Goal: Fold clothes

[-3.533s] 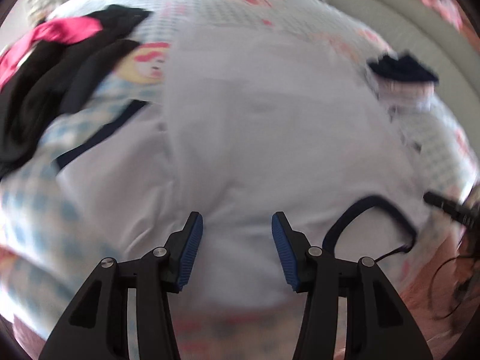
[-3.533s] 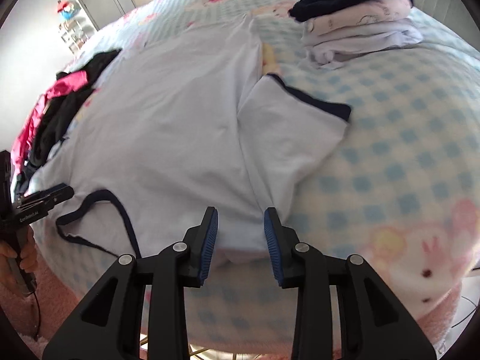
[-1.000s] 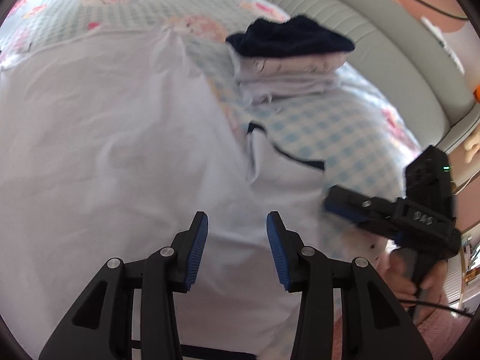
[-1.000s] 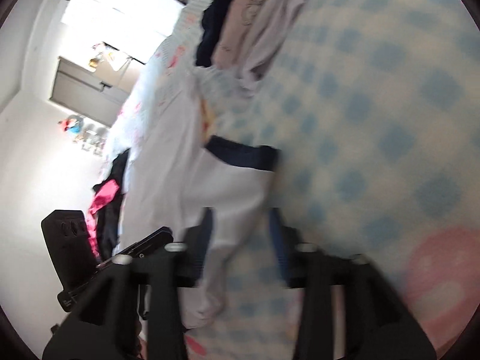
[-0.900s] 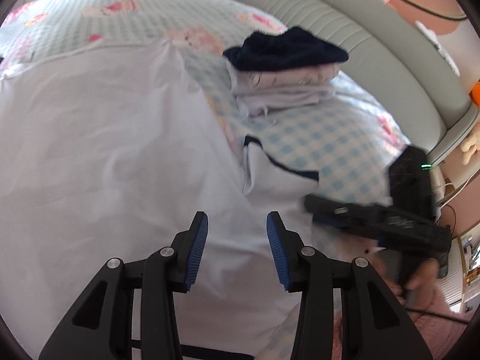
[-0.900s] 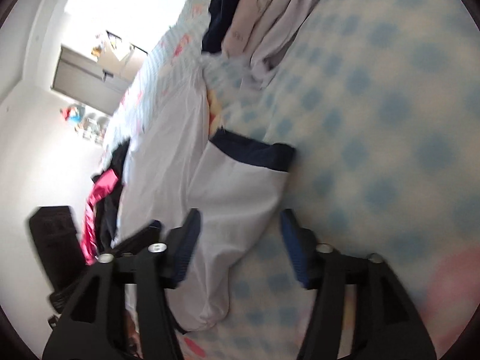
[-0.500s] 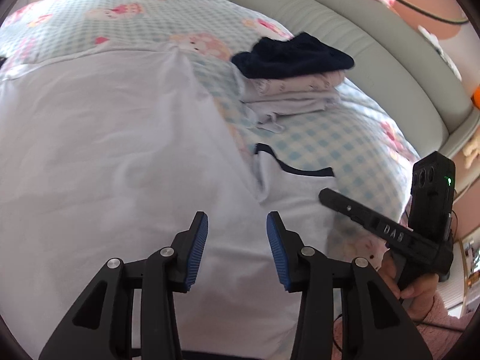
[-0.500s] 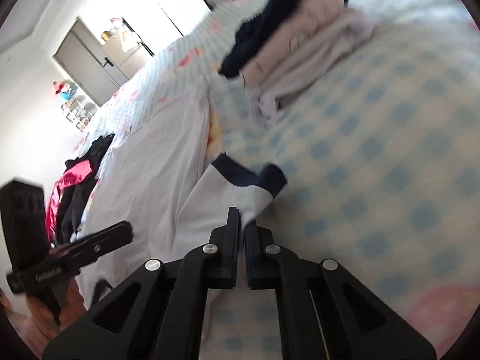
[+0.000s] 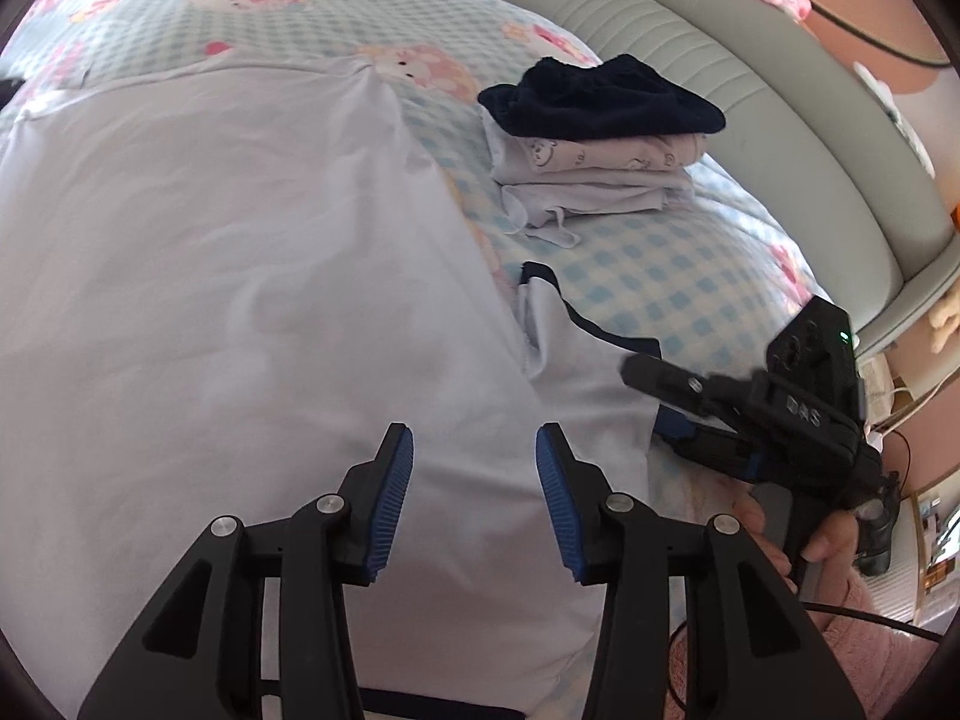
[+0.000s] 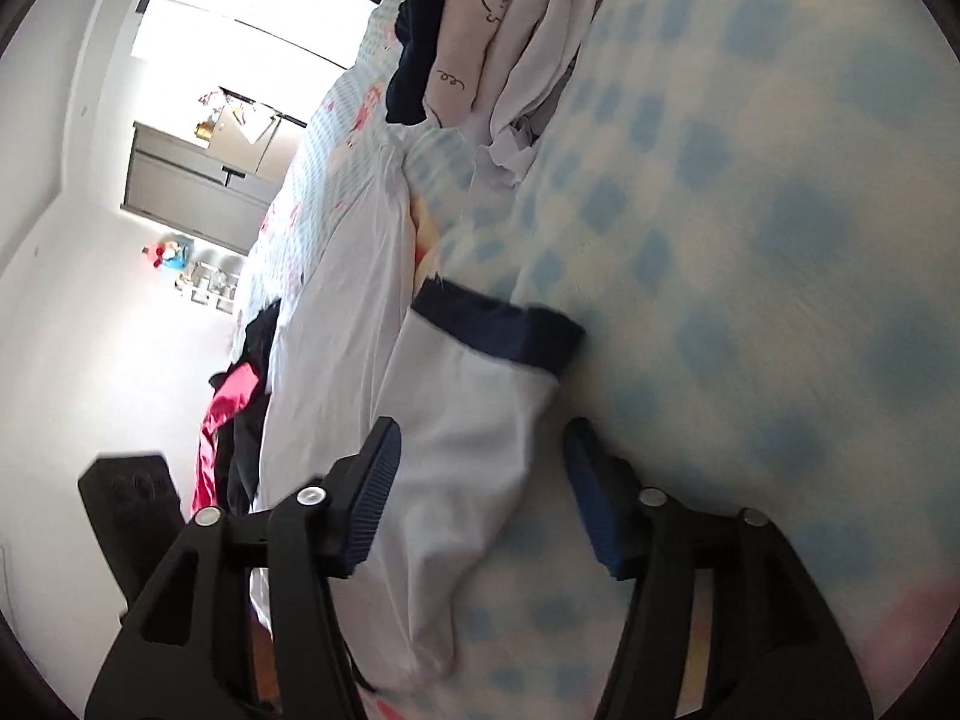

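Shirt (image 9: 240,276), white with navy trim, is lying spread flat across the bed (image 9: 678,276), covering most of the checked blue-and-white cover. Its short sleeve (image 10: 474,414) with the navy cuff (image 10: 498,330) is sticking out to the side onto the bare cover, slightly rumpled.

Left gripper (image 9: 474,498) is hovering over the shirt body, pointing down at it, fingers (image 9: 390,498) spread, nothing between the blue pads, not pinching fabric.

Right gripper (image 10: 477,498) is sitting low at the sleeve, rolled hard so the room is reading sideways in its view. Its fingers (image 10: 372,492) are opening right now; the sleeve is lying between them, pads are standing clear on either side of the cloth, not pressing it. In the left wrist view the right gripper (image 9: 654,402) is coming in from the right edge of the sleeve, held by a hand (image 9: 780,534) in a pink fuzzy sleeve.

Folded stack (image 9: 594,162) is sitting further up the bed, well apart from the shirt sleeve: pale printed pieces with a navy item (image 9: 600,102) on top.

Pile of unfolded dark and pink clothes (image 10: 240,384) is lying at the far side of the shirt, only visible in the right wrist view
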`<state>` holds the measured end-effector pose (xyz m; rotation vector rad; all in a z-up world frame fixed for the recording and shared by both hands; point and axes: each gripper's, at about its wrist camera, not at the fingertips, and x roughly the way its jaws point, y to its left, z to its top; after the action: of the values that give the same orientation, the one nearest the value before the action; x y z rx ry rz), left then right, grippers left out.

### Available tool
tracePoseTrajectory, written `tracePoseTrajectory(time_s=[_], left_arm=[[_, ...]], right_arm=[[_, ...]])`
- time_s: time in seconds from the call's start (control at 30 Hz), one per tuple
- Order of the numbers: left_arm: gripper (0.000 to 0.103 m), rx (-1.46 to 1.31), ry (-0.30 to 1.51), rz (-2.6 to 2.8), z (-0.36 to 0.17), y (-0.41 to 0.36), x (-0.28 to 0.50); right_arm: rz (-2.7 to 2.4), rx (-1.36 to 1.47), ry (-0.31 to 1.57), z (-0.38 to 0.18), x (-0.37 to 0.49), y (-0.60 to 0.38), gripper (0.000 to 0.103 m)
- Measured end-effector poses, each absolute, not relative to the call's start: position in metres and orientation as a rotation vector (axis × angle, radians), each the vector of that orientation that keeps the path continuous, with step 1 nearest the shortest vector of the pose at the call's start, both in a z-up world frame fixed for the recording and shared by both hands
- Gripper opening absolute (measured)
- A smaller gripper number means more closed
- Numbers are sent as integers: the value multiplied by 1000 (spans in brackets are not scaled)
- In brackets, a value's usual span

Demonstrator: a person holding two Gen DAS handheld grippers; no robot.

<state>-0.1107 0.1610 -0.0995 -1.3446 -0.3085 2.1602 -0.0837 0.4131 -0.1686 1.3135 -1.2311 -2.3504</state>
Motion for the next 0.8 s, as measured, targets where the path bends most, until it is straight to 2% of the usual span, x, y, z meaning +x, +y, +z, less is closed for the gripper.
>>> tracePoseTrajectory(time_s=[0.03, 0.07, 0.1, 0.13, 0.23, 0.43, 0.53, 0.6, 0.7, 0.8], left_arm=[[45, -1344, -312, 2161, -100, 161, -112], [45, -1343, -314, 2162, -100, 162, -113], [45, -1341, -308, 2165, -99, 163, -113], [45, -1341, -296, 2168, -99, 165, -114], [45, -1320, -279, 2169, -94, 167, -116], [48, -1285, -286, 2140, -94, 172, -118], [49, -1320, -271, 2126, -110, 178, -120], [48, -1385, -180, 2127, -131, 187, -122], [46, -1417, -67, 2157, -133, 197, -120], [46, -1396, -89, 2172, -112, 196, -118]], right_arm=[[-2335, 1325, -1241, -171, -91, 410, 56], [-2316, 1324, -1230, -170, -98, 404, 39], [-2340, 1316, -1176, -165, -101, 398, 13], [-2392, 1310, -1098, -158, -103, 391, 2], [-2556, 1290, -884, -137, -102, 376, 1], [-2718, 1291, -735, -120, -80, 380, 0], [-2713, 1388, -760, -140, -77, 391, 0], [-2707, 1418, -807, -148, -77, 396, 0], [-2706, 1407, -813, -144, -79, 393, 0], [-2684, 1318, -843, -123, -78, 388, 1]])
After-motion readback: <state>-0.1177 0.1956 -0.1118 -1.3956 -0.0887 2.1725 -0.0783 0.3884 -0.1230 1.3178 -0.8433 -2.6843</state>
